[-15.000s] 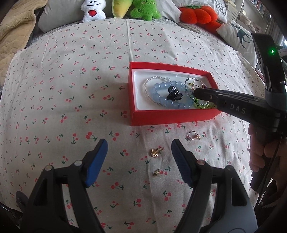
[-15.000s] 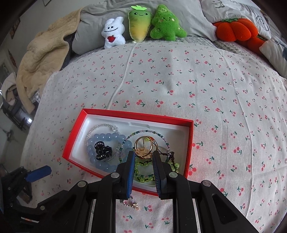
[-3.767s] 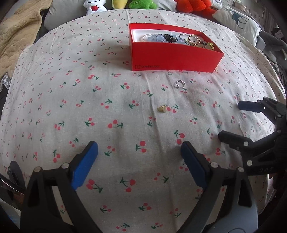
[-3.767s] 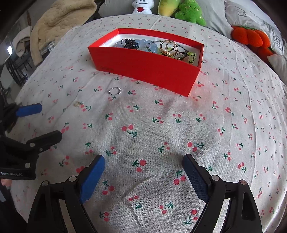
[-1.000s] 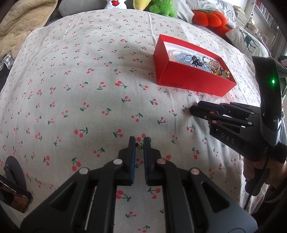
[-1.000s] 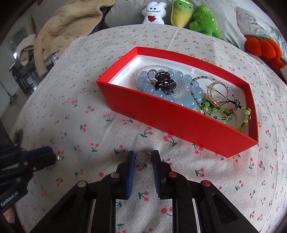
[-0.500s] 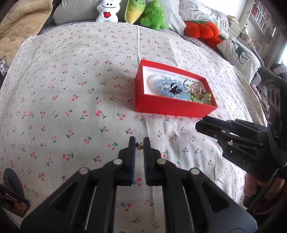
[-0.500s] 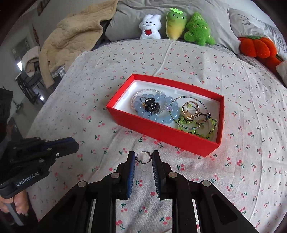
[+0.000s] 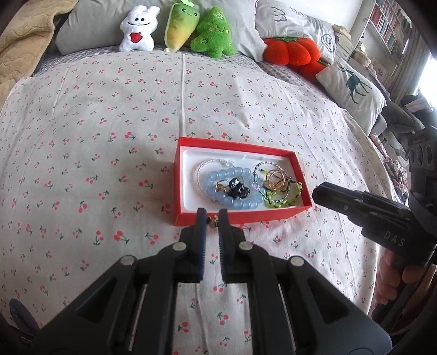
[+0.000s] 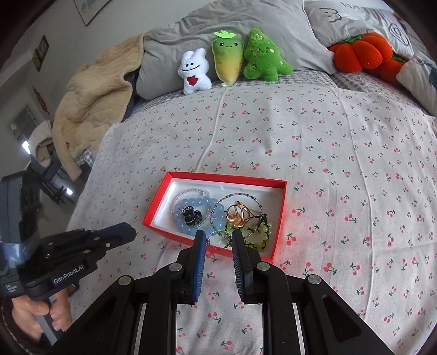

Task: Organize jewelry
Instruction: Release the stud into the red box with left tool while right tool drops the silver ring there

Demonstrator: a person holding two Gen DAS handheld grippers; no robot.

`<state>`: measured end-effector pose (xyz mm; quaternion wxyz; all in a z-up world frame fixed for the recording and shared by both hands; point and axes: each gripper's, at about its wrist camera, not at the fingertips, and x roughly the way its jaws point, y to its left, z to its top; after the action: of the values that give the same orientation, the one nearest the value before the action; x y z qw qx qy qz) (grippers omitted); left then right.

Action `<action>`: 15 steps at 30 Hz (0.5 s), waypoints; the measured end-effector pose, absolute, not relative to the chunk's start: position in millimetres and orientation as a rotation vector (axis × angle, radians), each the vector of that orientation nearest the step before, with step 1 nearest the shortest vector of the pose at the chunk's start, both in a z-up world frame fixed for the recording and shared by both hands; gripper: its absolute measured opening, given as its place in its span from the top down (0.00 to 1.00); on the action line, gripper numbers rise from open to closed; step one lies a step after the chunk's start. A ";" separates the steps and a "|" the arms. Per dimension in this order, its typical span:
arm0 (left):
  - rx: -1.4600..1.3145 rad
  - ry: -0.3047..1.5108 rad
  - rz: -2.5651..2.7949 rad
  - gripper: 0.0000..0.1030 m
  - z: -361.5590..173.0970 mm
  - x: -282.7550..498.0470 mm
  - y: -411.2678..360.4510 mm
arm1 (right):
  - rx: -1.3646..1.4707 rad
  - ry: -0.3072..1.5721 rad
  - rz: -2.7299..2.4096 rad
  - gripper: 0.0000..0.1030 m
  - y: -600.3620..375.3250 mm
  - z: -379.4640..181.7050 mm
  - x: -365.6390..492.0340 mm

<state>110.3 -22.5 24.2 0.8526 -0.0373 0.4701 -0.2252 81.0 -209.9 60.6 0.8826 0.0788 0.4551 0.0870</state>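
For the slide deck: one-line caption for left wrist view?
Left gripper pinches a small gold earring beside the red jewelry box.

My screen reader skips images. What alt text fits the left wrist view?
The left gripper, nearly shut, pinches a small gold earring just short of an open red box of bracelets on a cherry-print bedspread; the right gripper hovers alongside.

I am looking across a bed (image 10: 314,142) covered in a white sheet printed with small red cherries. Grey pillows (image 10: 218,21) are lying along its head, and a beige quilted blanket (image 10: 92,90) is hanging off the bed's left edge. Beyond that blanket, a pale wall (image 10: 82,35) is carrying a framed picture (image 10: 92,9). To the right of the bed, bookshelves (image 9: 387,24) are standing, and daylight is coming in from that side.
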 end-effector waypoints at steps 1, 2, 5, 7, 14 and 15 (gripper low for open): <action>-0.085 0.993 -0.478 0.91 21.5 114.8 -25.8 | 0.176 0.950 0.183 0.81 -212.0 59.5 82.7; -0.090 0.999 -0.482 0.91 18.9 119.7 -28.9 | 0.190 0.955 0.187 0.81 -214.5 58.0 85.0; -0.089 1.003 -0.481 0.91 11.7 129.6 -36.7 | 0.237 0.972 0.190 0.81 -220.2 52.8 90.1; -0.087 1.011 -0.480 0.91 7.0 133.6 -41.3 | 0.259 0.982 0.188 0.81 -222.5 49.2 92.2; -0.082 1.013 -0.475 0.79 4.0 138.6 -47.8 | 0.289 1.003 0.183 0.81 -225.7 40.7 99.7; -0.085 1.011 -0.473 0.75 5.1 137.8 -47.0 | 0.288 1.007 0.181 0.81 -225.5 39.3 100.4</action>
<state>137.8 -47.0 5.1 0.8475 -0.0403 0.4794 -0.2243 100.4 -225.5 39.3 0.8621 0.1371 0.4801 0.0863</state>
